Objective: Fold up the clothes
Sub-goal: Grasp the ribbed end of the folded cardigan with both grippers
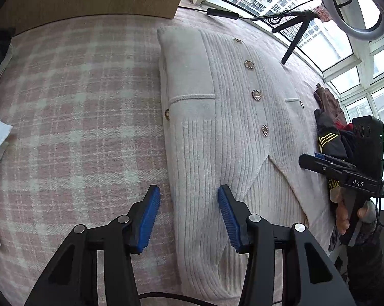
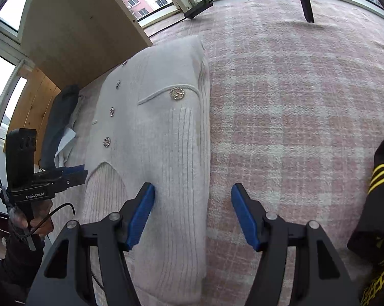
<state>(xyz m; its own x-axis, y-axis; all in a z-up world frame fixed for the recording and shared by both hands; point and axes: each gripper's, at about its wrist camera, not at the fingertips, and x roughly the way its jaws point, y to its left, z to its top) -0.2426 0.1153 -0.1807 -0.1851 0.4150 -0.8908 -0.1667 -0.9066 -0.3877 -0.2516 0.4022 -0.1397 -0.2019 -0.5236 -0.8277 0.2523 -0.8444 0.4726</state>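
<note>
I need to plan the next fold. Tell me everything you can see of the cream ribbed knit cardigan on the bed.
The cream ribbed knit cardigan lies flat, front up, on the pink plaid bedcover. It looks buttoned, with round jewelled buttons down the middle, and two pocket flaps each carry one. Both sides look folded in, forming a long narrow shape. The open left gripper straddles one long edge and the open right gripper the other; neither is closed on it.

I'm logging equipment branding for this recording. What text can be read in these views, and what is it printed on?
"DAS": white letters on the black body of the right claw, seen from the left wrist view.
"GenRobot.AI": white letters on the black body of the left claw, seen from the right wrist view.
Nothing else is legible.
</note>
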